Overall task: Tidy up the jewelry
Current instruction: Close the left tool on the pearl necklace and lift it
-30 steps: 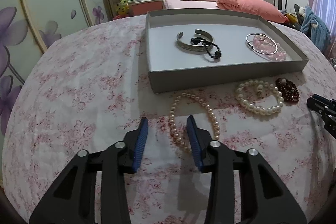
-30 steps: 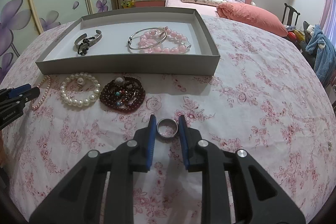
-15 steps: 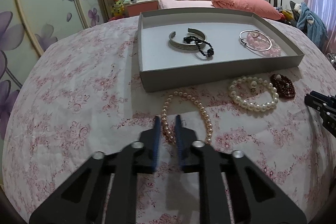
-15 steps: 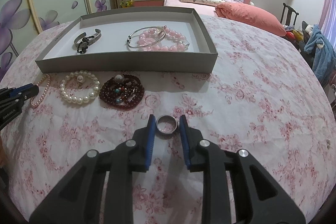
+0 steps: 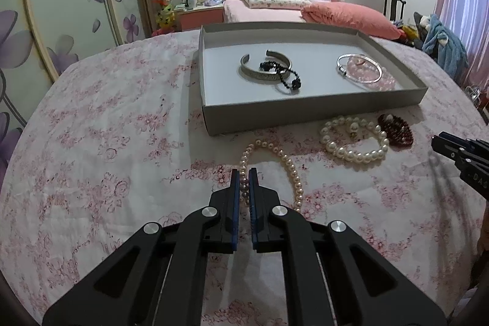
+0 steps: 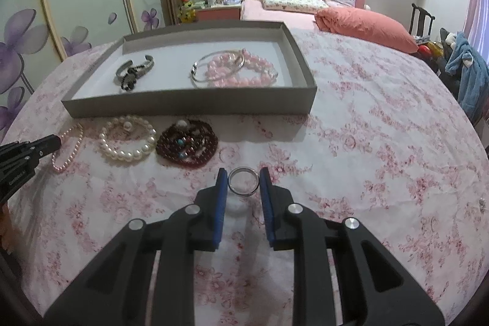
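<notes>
On the floral-cloth worktop (image 5: 101,161), the left hand-held gripper (image 5: 244,177) sits low and level, fingers pointing toward the grey tray (image 5: 305,109). Its blue pads are clenched on one side of the small pearl strand (image 5: 287,165), which otherwise lies flat on the cloth just in front of the tray's near wall. The right hand-held gripper (image 6: 244,180) is also low, aimed at the tray; its jaws are spread to the width of a silver ring (image 6: 243,181) standing between the pads. Whether the pads press the ring or only flank it, I cannot tell.

Left wrist view only: the pinch on the strand, seen close. The right tool appears there just as black tips at the right edge.

Right wrist view only: the ring; also the dark red bead bracelet (image 6: 187,143) in full, touching the large pearl bracelet (image 6: 127,140) beside it.

Both views: inside the tray, a silver cuff (image 5: 265,70) with black beads (image 5: 285,75) across it, and a thin bangle (image 6: 218,66) over pink beads (image 6: 244,73).
</notes>
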The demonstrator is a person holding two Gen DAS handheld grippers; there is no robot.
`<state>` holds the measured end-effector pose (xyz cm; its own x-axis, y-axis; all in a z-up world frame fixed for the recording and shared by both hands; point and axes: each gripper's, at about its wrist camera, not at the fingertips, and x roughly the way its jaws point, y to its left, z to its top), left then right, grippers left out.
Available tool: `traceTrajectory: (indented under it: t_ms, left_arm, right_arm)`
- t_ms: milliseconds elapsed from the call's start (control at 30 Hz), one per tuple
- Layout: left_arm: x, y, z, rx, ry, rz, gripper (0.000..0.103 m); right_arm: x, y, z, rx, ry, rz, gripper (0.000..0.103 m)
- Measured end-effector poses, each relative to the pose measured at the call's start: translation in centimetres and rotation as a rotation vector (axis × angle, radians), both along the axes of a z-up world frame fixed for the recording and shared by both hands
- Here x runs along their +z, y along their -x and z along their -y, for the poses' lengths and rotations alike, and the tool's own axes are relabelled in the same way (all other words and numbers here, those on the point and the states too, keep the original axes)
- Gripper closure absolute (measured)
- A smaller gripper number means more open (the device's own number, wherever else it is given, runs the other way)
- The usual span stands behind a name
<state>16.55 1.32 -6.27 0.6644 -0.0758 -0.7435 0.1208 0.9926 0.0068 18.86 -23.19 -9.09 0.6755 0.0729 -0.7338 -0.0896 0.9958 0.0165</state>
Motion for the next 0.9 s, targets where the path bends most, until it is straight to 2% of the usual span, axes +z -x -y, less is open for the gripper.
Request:
traceTrajectory:
  t_ms: [567, 900]
  left_arm:
    - [3.7, 1.9, -0.5, -0.007, 0.165, 0.127, 0.096]
    - [5.8, 3.3, 0.0, -0.012, 0.205, 0.204, 0.096]
  right_arm:
    - [4.1, 1.7, -1.5, 0.027, -0.021, 0.195, 0.081]
    - [6.0, 3.2, -2.0, 0.034, -0.035, 0.317, 0.081]
